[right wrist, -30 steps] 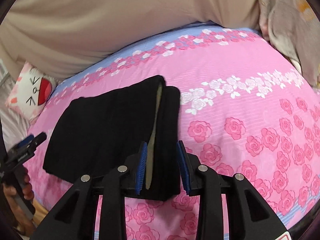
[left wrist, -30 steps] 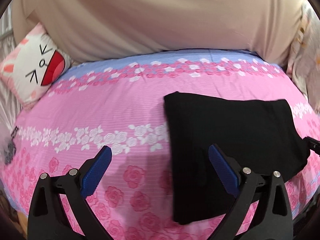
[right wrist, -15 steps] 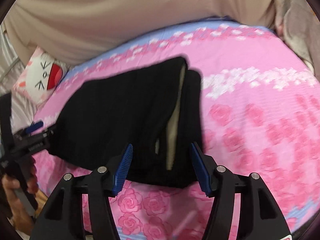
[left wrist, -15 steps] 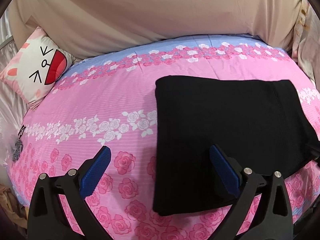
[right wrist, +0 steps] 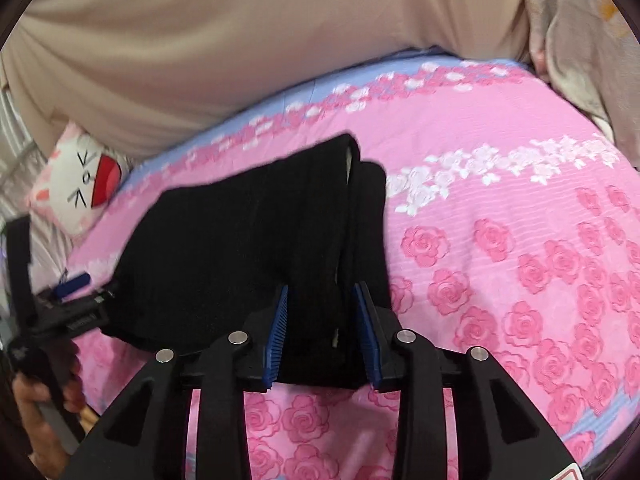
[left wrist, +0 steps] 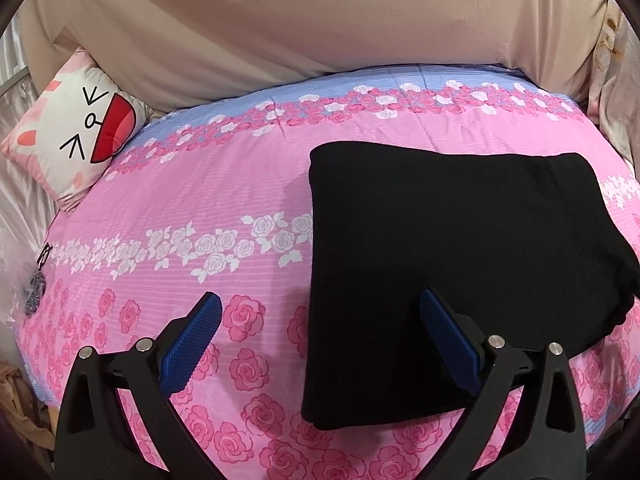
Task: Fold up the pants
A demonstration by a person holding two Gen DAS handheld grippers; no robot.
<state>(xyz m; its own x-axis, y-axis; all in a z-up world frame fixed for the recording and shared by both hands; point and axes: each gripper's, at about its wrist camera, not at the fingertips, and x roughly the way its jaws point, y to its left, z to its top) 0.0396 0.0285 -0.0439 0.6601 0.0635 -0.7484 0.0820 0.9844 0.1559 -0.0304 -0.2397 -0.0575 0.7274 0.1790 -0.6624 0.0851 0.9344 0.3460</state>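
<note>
The black pants [left wrist: 460, 264] lie folded into a flat rectangle on the pink rose-print bed sheet [left wrist: 192, 208]. In the left wrist view my left gripper [left wrist: 320, 340] is wide open and empty, above the folded pants' near left edge. In the right wrist view the pants [right wrist: 248, 248] show a stacked right end with a pale inner lining. My right gripper [right wrist: 322, 332] is open, its blue pads [right wrist: 278, 332] on either side of that near right end, without pressing it. The left gripper [right wrist: 76, 300] also shows at the far left, held by a hand.
A cartoon-face cushion [left wrist: 76, 132] lies at the bed's far left corner. A beige fabric headboard [left wrist: 320, 28] runs along the back. A pale printed blanket [right wrist: 580, 48] is bunched at the right. The bed's front edge is just below the grippers.
My right gripper opened wide and then narrowed again around the pants' right end. My left gripper drew back a little and stayed open. The pants lie flat.
</note>
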